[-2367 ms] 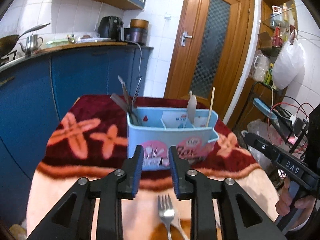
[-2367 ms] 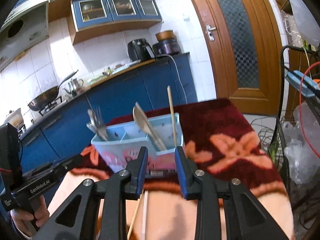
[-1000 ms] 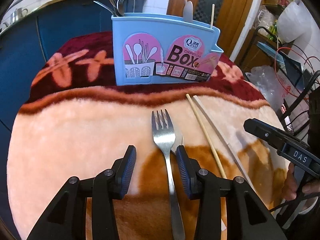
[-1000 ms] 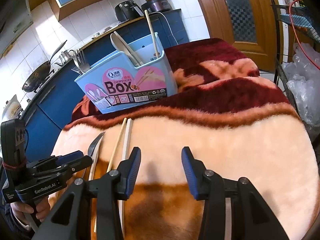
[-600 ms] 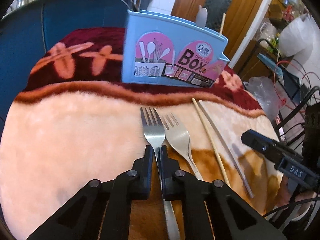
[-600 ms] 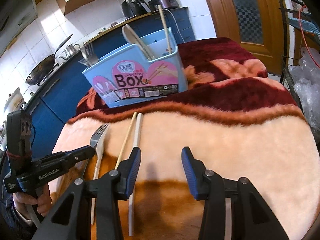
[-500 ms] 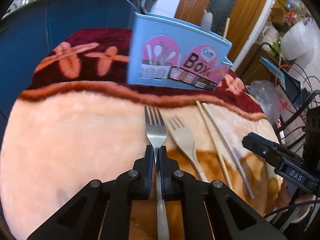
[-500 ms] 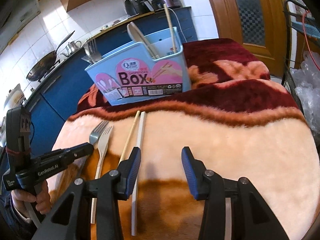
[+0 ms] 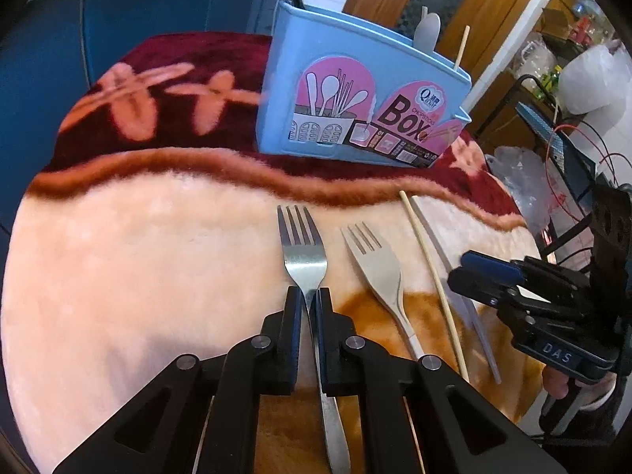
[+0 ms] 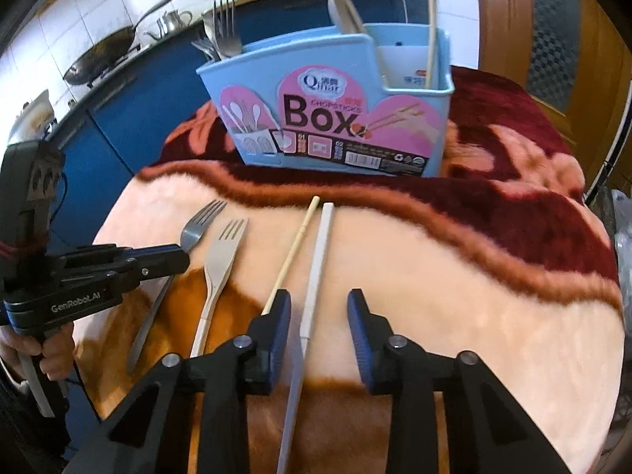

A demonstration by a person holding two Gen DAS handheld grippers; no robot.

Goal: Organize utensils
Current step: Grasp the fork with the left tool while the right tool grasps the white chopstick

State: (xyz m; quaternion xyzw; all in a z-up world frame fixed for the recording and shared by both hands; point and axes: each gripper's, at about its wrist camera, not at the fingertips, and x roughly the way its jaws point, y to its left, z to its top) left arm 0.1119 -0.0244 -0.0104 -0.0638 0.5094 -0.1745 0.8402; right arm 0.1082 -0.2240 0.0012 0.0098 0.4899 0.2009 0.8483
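I am clamping the left claw point(image 9: 308, 304) on the neck of the steel fork point(image 9: 302, 252), just behind the tines, with the handle running back under the jaws toward me; the grip is looking centred, so I am planning to lift straight up before swinging, keeping the tines level so the fork is not pivoting in the pads. The right claw point(image 10: 318, 308) is standing over the white chopstick point(image 10: 316, 272) with its jaws having just been closing, the stick between them but nearer the left pad and not yet pinched as far as I can tell; the wooden chopstick point(image 10: 292, 252) is lying just outside that left pad, so I am wanting to nudge right and squeeze on the white one alone. The pale fork point(image 9: 375, 264) is lying just beside the steel one, between it and the chopsticks, all four on the blanket point(image 9: 138, 256) near its front edge. The blue box point(image 10: 331, 118) is standing well beyond them toward the far edge, forks in one end compartment, a spoon and a chopstick toward the other.
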